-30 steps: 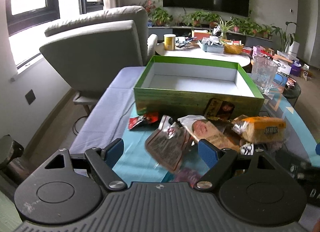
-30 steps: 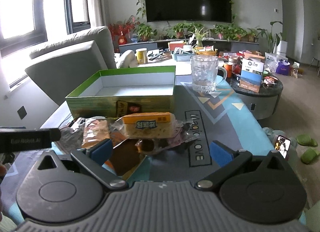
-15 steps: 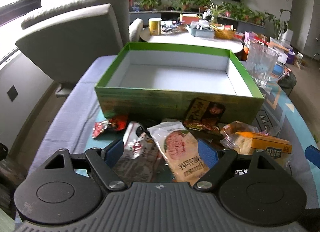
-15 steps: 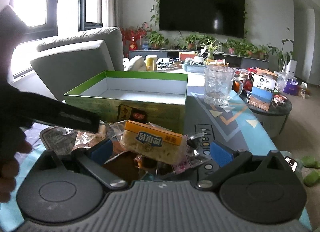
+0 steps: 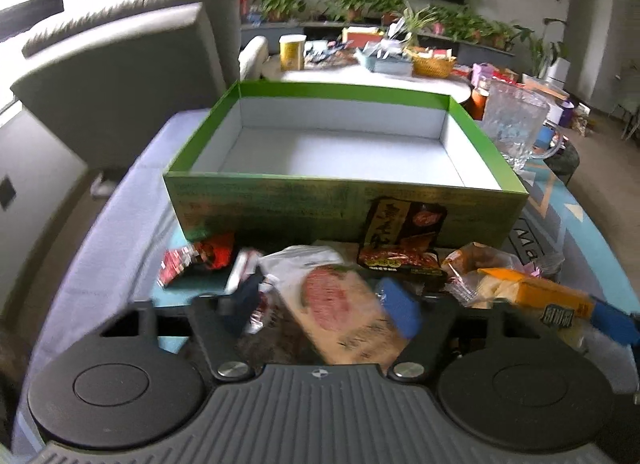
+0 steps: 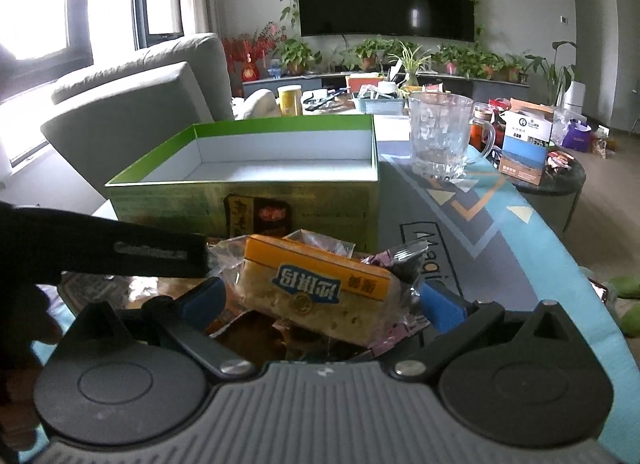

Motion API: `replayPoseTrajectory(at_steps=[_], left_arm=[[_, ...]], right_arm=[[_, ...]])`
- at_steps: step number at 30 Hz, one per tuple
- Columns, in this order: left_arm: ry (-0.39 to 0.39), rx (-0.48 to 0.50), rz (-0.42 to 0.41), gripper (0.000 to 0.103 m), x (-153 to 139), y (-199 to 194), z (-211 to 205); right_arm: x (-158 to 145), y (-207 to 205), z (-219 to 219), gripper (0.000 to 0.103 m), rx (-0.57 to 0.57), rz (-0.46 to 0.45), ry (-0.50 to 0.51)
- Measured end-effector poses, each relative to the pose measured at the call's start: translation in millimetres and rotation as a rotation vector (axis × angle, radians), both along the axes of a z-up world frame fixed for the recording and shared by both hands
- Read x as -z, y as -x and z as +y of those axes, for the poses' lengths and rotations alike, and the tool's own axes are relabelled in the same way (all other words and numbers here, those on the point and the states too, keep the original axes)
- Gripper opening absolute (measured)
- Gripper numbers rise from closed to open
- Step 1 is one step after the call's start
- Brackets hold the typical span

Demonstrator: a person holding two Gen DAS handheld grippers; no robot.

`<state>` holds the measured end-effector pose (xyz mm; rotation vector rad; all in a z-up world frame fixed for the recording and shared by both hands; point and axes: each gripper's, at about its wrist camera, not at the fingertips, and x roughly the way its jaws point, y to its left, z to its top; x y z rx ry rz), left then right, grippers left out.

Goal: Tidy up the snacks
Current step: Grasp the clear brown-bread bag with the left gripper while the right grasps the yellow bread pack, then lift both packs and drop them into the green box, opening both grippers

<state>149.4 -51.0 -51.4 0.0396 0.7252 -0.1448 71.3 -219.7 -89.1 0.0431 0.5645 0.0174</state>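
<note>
Blue pads of my left claw [image 5: 320, 306] closing around tan meat packet [image 5: 344, 312]; contact unclear through blur. My right claw [image 6: 320, 298] spread wide, yellow cake pack [image 6: 316, 288] between pads, untouched. Both snacks lie in pile on surface [image 6: 500, 248], just before open green box [image 5: 344, 204]. Glass mug [image 6: 440, 136] beyond.

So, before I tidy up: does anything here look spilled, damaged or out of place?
Nothing spilled or damaged that I can see. The snack packets lie in a jumbled, overlapping heap in front of the green box, which holds nothing yet. The glass mug stands upright beside the box.
</note>
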Motion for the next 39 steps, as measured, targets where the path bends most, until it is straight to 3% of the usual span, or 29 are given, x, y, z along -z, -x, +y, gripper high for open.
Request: replayPoseTrajectory(at_steps=[8, 19, 31, 39], left_arm=[[0.084, 0.034, 0.017, 0.049, -5, 9, 19], [0.102, 0.018, -0.018, 0.044, -16, 25, 28], [0.120, 0.031, -0.144, 0.043, -52, 42, 36], [0.108, 0.023, -0.237, 0.043, -79, 25, 36]], right_arm=[[0, -2, 0, 0.058, -0.016, 0.009, 0.003], [-14, 15, 4, 0.058, -0.038, -0.060, 0.015], [-38, 20, 5, 0.058, -0.036, -0.159, 0.026], [-56, -1, 6, 0.058, -0.040, -0.225, 0.040]])
